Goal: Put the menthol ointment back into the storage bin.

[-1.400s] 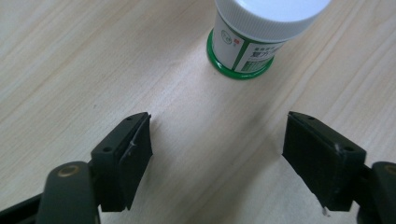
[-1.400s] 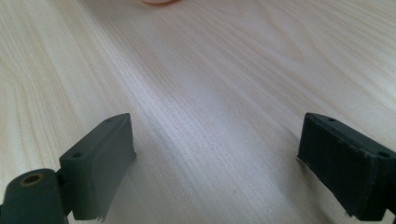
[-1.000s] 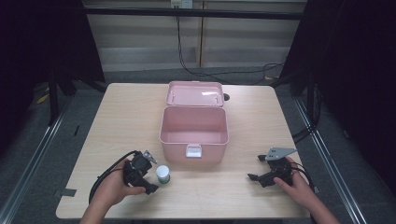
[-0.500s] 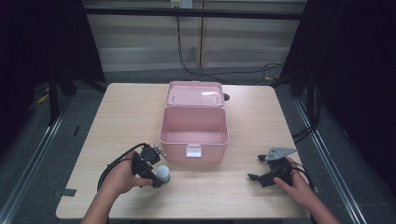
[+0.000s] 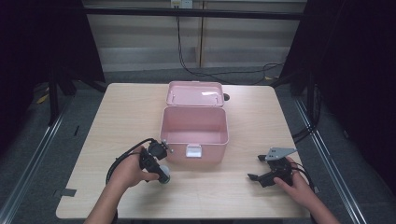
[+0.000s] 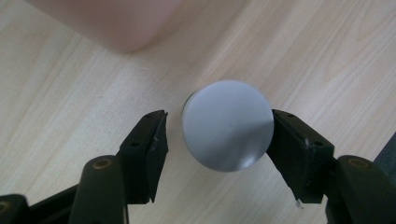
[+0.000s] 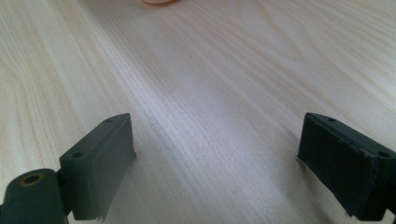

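A small round container with a grey lid (image 5: 165, 173) stands on the wooden table (image 5: 121, 112), just in front of the open pink box's (image 5: 194, 140) left corner. My left gripper (image 5: 162, 177) straddles it from above. In the left gripper view the grey lid (image 6: 227, 130) sits between the jaws of the left gripper (image 6: 219, 136), which have just been closing. One pad (image 6: 292, 144) touches the lid, and a narrow gap remains at the other pad (image 6: 152, 144). My right gripper (image 5: 255, 168) rests on the table at the right, held wide open (image 7: 215, 154) over bare wood.
The pink box's lid (image 5: 195, 93) lies folded back behind it, and a white latch (image 5: 193, 150) is on its front wall. A blurred pink corner of the box (image 6: 112, 23) lies just beyond the left jaws. Cables trail from both grippers.
My left gripper has moved right and slightly up, from beside the grey-lidded container to over it, and its jaws have narrowed around the lid. The right gripper has stayed still.
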Available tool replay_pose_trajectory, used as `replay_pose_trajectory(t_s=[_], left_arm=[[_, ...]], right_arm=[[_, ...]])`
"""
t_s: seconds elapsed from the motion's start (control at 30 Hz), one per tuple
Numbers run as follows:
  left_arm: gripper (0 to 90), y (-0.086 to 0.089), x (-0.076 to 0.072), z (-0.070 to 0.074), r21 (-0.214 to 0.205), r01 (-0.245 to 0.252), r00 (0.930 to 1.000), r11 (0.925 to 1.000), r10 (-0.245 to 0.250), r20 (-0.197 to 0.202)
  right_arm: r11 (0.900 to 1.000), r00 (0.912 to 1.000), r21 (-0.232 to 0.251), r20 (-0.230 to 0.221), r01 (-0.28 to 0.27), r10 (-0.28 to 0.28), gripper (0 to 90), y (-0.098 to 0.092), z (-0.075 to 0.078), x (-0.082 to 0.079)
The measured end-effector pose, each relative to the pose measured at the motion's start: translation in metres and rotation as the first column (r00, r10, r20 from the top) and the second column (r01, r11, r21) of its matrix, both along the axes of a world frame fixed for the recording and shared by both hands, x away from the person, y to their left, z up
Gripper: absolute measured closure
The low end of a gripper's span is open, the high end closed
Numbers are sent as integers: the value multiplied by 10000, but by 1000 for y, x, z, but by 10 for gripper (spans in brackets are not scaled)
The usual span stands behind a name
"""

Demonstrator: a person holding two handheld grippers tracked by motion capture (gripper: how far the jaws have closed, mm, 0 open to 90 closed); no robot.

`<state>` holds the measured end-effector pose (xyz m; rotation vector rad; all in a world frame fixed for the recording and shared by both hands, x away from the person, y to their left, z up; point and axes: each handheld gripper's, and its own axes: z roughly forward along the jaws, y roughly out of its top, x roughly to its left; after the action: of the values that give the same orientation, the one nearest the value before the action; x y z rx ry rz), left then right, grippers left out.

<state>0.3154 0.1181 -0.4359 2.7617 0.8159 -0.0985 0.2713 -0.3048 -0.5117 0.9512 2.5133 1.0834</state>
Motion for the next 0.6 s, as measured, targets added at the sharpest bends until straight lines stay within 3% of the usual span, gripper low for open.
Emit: replay_pose_trajectory(t_s=[0.27, 0.43, 0.6], left_arm=[[496, -7, 4, 2, 260, 48, 9996, 9996, -40, -296], [499, -9, 4, 5, 579, 69, 9990, 9983, -44, -438], [500, -9, 4, 12, 533, -121, 9976, 9985, 157, -668]], right_arm=[[10000, 10000, -8, -1, 8, -8, 100, 0, 0, 0], [10000, 10000, -7, 3, 9, -9, 100, 0, 0, 0], [10000, 10000, -8, -1, 7, -7, 100, 0, 0, 0]])
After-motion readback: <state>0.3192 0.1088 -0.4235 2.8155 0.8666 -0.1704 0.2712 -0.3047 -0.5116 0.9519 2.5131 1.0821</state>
